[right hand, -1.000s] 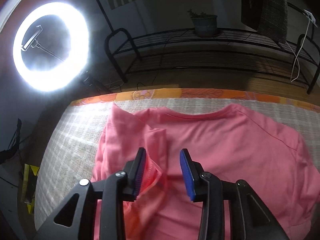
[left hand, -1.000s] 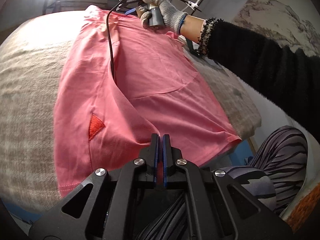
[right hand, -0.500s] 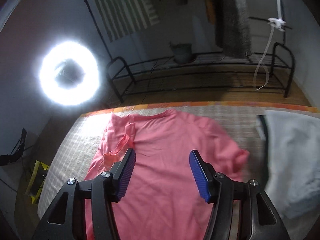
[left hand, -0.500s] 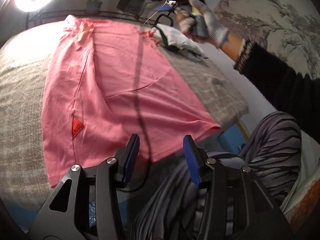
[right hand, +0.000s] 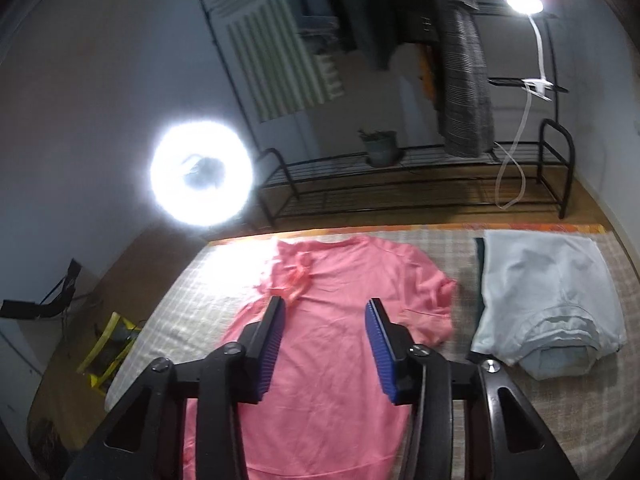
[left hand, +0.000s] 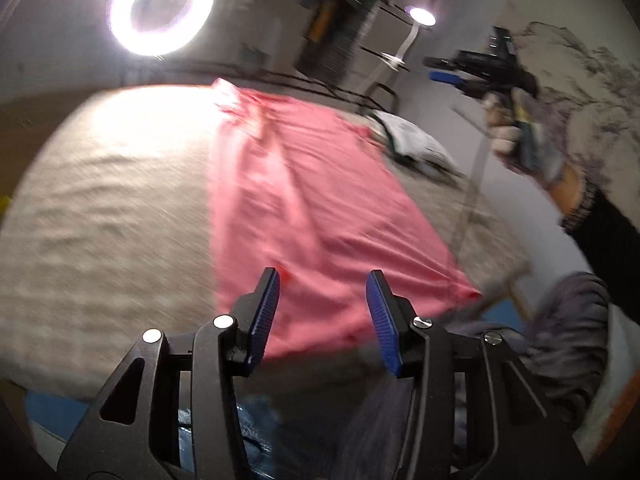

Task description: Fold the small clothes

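Note:
A pink T-shirt (left hand: pixel 304 208) lies flat on the beige checked bed cover (left hand: pixel 104 208), its left side folded in along its length. It also shows in the right wrist view (right hand: pixel 332 344), one sleeve out to the right. My left gripper (left hand: pixel 322 316) is open and empty, above the shirt's near hem. My right gripper (right hand: pixel 325 336) is open and empty, held well above the shirt's middle; in the left wrist view it (left hand: pixel 464 70) is raised at the upper right.
A pile of folded pale clothes (right hand: pixel 548 292) lies right of the shirt. A ring light (right hand: pixel 200 172) and a low black rack (right hand: pixel 420 184) stand beyond the bed. A desk lamp (right hand: pixel 524 0) is at the far right. The person's knees (left hand: pixel 552 344) are at the bed's near edge.
My left gripper let go of the shirt's hem, opened and pulled back. My right gripper rose away from the folded sleeve and collar, staying open. The shirt now lies flat.

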The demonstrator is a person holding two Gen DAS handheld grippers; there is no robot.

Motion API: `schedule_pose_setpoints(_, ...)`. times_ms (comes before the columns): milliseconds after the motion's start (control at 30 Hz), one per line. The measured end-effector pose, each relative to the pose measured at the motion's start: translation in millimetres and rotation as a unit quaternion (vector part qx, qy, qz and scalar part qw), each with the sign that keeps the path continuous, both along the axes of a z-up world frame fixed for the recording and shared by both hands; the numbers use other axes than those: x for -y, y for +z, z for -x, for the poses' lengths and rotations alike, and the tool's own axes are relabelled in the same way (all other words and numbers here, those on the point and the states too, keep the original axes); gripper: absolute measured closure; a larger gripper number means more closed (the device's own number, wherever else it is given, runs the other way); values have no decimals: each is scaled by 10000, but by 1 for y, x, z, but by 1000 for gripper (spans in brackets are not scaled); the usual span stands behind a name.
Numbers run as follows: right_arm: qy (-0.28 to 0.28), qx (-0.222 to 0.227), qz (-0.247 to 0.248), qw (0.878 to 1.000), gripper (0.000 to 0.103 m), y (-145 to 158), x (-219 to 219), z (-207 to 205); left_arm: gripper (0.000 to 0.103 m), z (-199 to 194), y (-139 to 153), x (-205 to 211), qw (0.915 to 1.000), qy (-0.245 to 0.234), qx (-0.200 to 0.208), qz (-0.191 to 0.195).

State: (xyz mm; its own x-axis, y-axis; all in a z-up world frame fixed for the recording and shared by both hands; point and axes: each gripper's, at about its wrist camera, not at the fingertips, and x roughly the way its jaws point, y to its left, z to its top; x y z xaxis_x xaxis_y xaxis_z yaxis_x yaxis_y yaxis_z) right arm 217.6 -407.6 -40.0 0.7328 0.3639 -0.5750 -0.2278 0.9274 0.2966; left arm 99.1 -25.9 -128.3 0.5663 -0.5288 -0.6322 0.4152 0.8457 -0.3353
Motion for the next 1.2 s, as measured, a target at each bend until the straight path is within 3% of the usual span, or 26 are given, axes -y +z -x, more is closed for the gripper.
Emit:
schedule_pose_setpoints(167,262,24,85,9996,64,-4,-38,-20,59,-49,-6,-16,9988,402,184,-205)
schedule_pose_setpoints(367,523,-278,187,9981,62,-27,-91,-79,59,-121,-25,-12,9989,310,-19,-340)
schedule_pose_setpoints(600,498,-787,240,9954,62,-75,-126,-163,59,-226,-29,-12,9986,374,-138,-358)
schedule_pose_setpoints(800,322,-1165,250,9924,63,-123,-142,-230,60,-308,-53,11,9966,393,-44,-729)
schedule_pose_setpoints(833,330,-1168,258,9923,63,-127,-145,-239,65,-320,-59,14,9964,427,-64,-729)
schedule_pose_setpoints(1000,584,-1060,339,9921,63,-143,-167,-282,67,-366,-82,23,9933,618,-147,-966)
schedule_pose_setpoints(1200,899,-1097,132,9898,63,-167,-190,-322,67,-382,-111,23,9907,776,-444,-1025)
